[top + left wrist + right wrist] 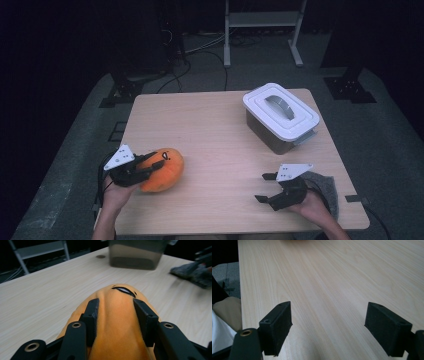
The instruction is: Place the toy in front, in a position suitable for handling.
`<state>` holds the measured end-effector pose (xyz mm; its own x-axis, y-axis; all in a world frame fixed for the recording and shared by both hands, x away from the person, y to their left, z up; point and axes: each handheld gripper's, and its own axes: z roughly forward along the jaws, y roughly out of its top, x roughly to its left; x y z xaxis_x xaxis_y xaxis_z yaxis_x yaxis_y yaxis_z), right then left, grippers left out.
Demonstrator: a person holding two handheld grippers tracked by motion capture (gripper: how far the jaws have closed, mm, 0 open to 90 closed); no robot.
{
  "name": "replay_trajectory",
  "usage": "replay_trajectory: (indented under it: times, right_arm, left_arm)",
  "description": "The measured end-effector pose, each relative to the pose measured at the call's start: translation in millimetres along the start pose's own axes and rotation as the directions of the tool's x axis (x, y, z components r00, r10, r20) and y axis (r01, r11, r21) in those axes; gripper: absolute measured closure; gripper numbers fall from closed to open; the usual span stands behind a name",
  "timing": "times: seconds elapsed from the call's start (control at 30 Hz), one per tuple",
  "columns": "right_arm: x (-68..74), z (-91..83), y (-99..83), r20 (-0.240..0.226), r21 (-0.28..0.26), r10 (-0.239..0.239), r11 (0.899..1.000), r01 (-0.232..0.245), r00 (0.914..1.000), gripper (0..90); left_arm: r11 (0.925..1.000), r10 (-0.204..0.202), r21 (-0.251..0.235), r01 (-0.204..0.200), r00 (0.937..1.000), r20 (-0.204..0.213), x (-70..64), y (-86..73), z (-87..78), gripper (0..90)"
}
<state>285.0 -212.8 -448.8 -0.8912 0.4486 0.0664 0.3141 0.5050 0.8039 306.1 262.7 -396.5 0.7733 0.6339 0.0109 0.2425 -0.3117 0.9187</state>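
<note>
Left claw gripping the orange plush toy; right claw idle and wide open.

High view: your left claw (pixel 150 165) closes around the orange plush toy (pixel 162 170) at the table's (pixel 210 135) near-left corner, while the lidded white box (pixel 281 116) stands far right and your right claw (pixel 265 187) rests near a grey cloth (pixel 327 187). Left gripper view: both jaws press into the toy's flanks; keep the squeeze even, since soft stuffing probably slips. Right gripper view: the jaws stand far apart over bare wood, holding nothing.

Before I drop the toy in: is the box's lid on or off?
On. The white lid sits flat on the box, handle up.
</note>
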Motion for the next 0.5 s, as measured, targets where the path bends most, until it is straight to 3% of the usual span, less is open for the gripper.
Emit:
replay_trajectory:
  times: [0.23,0.5]
  right_arm:
    - [-0.3,-1.7,-0.3,0.004,0.003,0.0,1.0,0.0,1.0,20.0]
    - [0.2,-7.5,-1.1,0.006,-0.005,0.007,1.0,-0.007,1.0,19.9]
  left_arm:
    - [0.9997,0.023,0.008,-0.024,0.9975,0.066,-18.3,11.6,17.9,59.4]
    - [0.9979,0.064,0.001,-0.065,0.9859,0.155,-40.3,26.0,43.0,59.4]
